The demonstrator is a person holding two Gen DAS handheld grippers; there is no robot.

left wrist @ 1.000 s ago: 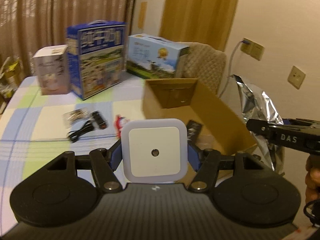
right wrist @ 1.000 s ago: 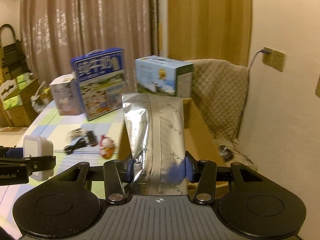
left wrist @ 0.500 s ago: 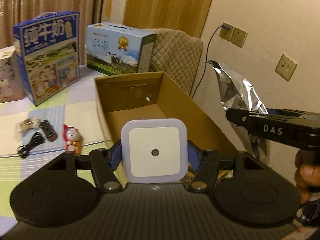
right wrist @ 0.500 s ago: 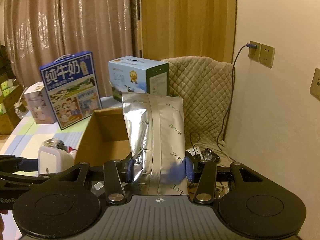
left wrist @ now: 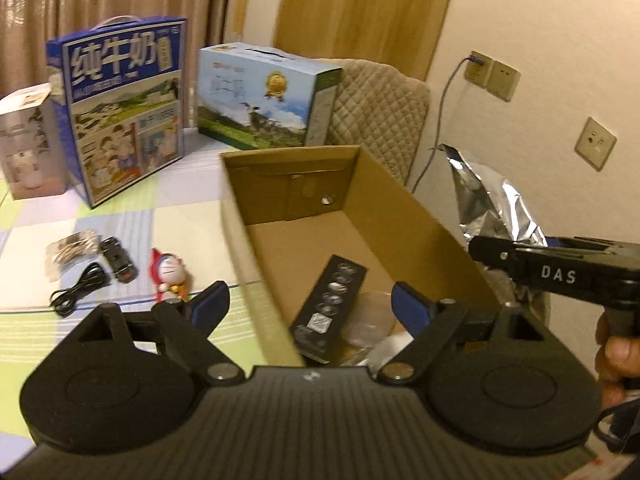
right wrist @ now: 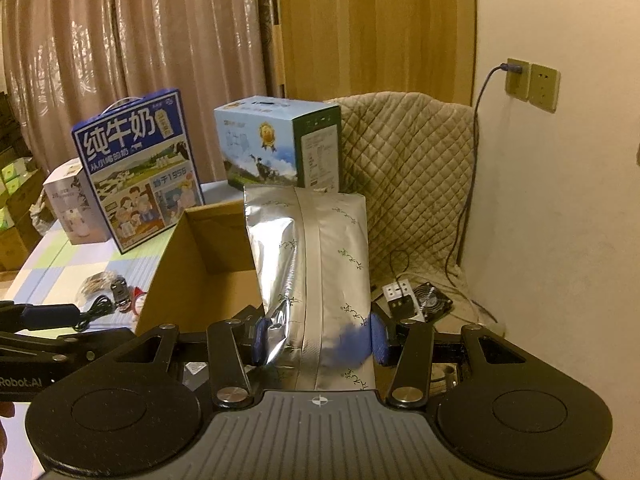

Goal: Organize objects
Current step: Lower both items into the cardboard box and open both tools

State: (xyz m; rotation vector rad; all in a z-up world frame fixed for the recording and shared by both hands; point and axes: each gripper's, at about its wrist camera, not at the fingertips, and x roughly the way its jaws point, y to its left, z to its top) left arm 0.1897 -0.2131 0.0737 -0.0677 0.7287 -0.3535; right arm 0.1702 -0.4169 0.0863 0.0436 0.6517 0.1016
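Right wrist view showed the silver bag pinched upright in the right gripper, beside the cardboard box. It could slip and fall outside. The left gripper had just been opening, empty, over the box.
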